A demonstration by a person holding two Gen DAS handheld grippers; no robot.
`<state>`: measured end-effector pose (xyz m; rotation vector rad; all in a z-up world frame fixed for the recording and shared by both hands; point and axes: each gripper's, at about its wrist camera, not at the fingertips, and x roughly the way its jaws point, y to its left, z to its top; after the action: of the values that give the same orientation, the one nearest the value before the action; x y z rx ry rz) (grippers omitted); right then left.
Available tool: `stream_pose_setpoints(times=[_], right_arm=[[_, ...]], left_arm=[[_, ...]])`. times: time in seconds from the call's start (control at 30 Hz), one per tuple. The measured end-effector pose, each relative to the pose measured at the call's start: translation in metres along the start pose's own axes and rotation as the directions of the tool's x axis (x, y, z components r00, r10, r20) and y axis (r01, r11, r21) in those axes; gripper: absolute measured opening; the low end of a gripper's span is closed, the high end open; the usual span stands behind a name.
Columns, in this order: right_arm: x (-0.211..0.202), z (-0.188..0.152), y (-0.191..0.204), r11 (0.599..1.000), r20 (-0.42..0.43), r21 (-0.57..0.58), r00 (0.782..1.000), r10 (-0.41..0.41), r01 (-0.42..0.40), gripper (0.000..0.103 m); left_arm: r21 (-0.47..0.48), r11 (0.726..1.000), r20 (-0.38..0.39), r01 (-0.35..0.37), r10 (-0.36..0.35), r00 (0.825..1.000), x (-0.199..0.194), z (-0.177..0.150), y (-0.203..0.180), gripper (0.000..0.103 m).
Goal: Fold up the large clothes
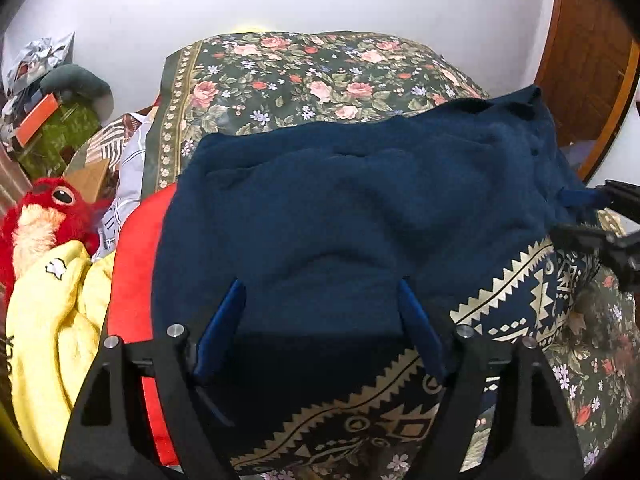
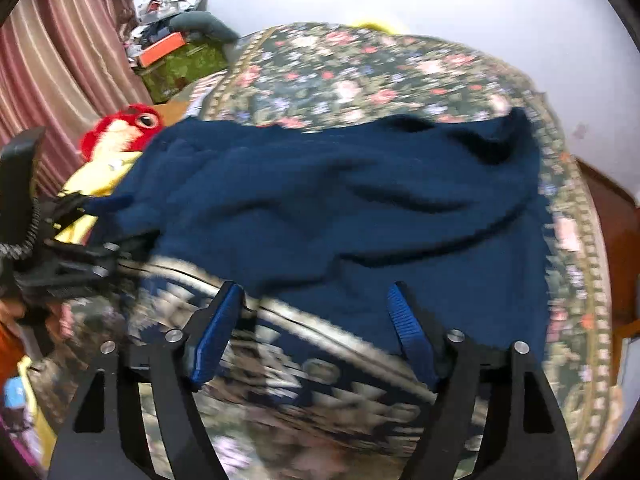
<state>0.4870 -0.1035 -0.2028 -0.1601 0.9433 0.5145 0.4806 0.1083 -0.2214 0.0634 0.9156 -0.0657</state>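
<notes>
A dark blue garment (image 1: 360, 208) with a cream zigzag-patterned border (image 1: 520, 292) lies spread and rumpled on a floral bedspread (image 1: 304, 76). My left gripper (image 1: 320, 286) hangs open just over the garment's near edge; its blue pads (image 1: 222, 320) stand wide apart with the cloth below and nothing pinched. My right gripper (image 2: 316, 288) is open too, over the same garment (image 2: 360, 200) by the patterned border (image 2: 320, 344); this view is blurred. Each gripper shows at the edge of the other's view: the right gripper (image 1: 576, 216), the left gripper (image 2: 112, 226).
A red plush toy (image 1: 44, 216), a yellow garment (image 1: 56, 320) and a red cloth (image 1: 132, 280) crowd the bed's left side. Boxes and clutter (image 1: 52, 120) stand beyond them by a striped curtain (image 2: 60, 60). A wooden door (image 1: 588, 48) stands at right, a white wall behind.
</notes>
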Motion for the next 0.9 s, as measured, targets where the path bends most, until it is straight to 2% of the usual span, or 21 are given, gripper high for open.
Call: stream_pose_setpoints(times=[0.1,0.4,0.53,0.6,0.7,0.87,0.9], right_arm=[[-0.001,0.001,-0.024,0.996,-0.013,0.027,0.996,-0.088,0.089,0.073],[0.022,0.037,-0.088,0.949,-0.062,0.262,0.984,-0.164,0.175,0.073],[0.027,0.05,-0.114,0.9,-0.065,0.356,0.967,-0.246,0.253,0.073],[0.025,0.053,-0.129,0.857,-0.08,0.394,0.941,-0.329,0.334,0.073],[0.018,0.047,-0.143,0.819,-0.104,0.43,0.922,-0.374,0.381,0.073],[0.008,0.025,-0.138,0.836,-0.123,0.361,0.909,-0.397,0.414,0.073],[0.003,0.019,-0.134,0.848,-0.114,0.345,0.915,-0.388,0.403,0.073]], left_arm=[[-0.024,1.0,0.009,0.009,-0.008,1.0,-0.001,-0.001,0.007,0.081],[-0.024,1.0,0.042,-0.011,0.012,0.999,0.003,-0.005,0.011,0.088],[-0.027,1.0,0.047,-0.016,0.017,0.999,0.005,-0.005,0.012,0.09],[-0.034,0.999,0.05,-0.008,0.01,0.999,0.005,-0.006,0.014,0.091],[-0.041,0.999,0.056,-0.004,0.006,0.998,0.004,-0.008,0.016,0.091],[-0.072,0.997,0.084,-0.029,0.035,0.996,-0.007,-0.015,0.022,0.09],[-0.084,0.996,0.091,-0.033,0.04,0.995,-0.01,-0.016,0.024,0.09]])
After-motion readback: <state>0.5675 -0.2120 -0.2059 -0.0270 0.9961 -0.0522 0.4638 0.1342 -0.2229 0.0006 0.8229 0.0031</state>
